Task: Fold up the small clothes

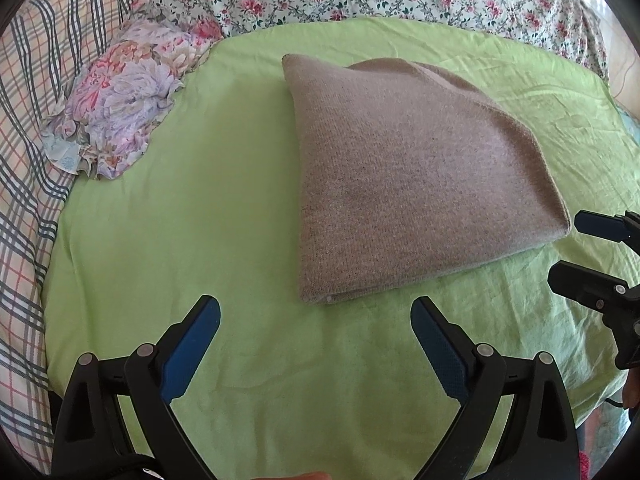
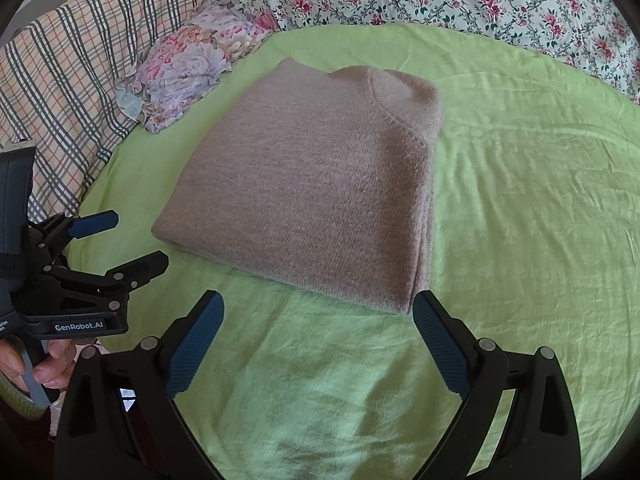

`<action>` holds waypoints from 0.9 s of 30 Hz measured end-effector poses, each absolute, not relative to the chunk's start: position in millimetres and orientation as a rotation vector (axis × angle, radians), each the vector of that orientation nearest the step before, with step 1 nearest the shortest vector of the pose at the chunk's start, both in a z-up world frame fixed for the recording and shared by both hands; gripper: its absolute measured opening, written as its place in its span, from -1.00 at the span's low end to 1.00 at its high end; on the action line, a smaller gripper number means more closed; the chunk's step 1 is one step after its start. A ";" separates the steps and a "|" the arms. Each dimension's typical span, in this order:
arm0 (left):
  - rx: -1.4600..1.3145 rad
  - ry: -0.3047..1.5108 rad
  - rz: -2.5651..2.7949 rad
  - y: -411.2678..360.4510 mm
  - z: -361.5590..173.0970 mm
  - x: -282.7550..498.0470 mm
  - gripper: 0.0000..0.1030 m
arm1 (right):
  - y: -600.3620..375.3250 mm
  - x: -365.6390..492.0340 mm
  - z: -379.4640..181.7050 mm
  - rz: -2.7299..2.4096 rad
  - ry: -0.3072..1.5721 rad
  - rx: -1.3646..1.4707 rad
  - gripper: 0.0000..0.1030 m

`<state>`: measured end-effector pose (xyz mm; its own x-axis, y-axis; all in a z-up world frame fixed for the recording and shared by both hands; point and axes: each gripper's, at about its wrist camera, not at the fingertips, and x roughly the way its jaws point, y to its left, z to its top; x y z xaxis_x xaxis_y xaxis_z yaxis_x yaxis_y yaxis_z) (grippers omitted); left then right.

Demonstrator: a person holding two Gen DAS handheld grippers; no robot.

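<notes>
- The sweater [image 1: 404,184] is showing plain brownish grey.
- The sheet [image 1: 224,216] is showing light green.
- The pillow [image 1: 120,100] is wearing pink and lilac flowers.
- The blanket [image 1: 44,60] is showing checks.
- The finger pads [image 1: 188,352] are showing blue.

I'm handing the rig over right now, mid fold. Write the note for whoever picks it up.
Left gripper: open, empty, above the green sheet just short of the sweater's near edge.
Right gripper: open, empty, near the sweater's near right corner.
Beige knit sweater: lies flat on the sheet in a compact fold, touched by neither gripper.
Floral cloth: bunched at the far left, unfolded.
Done: sweater looks folded.
Left: probably the floral cloth, if it counts.
</notes>
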<state>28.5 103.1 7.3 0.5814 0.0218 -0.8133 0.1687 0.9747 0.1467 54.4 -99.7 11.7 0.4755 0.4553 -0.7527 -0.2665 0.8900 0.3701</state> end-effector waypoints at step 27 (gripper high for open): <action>0.232 0.969 -0.060 101.1 6.9 37.2 0.88 | -92.4 68.5 13.9 0.461 1.009 0.198 0.86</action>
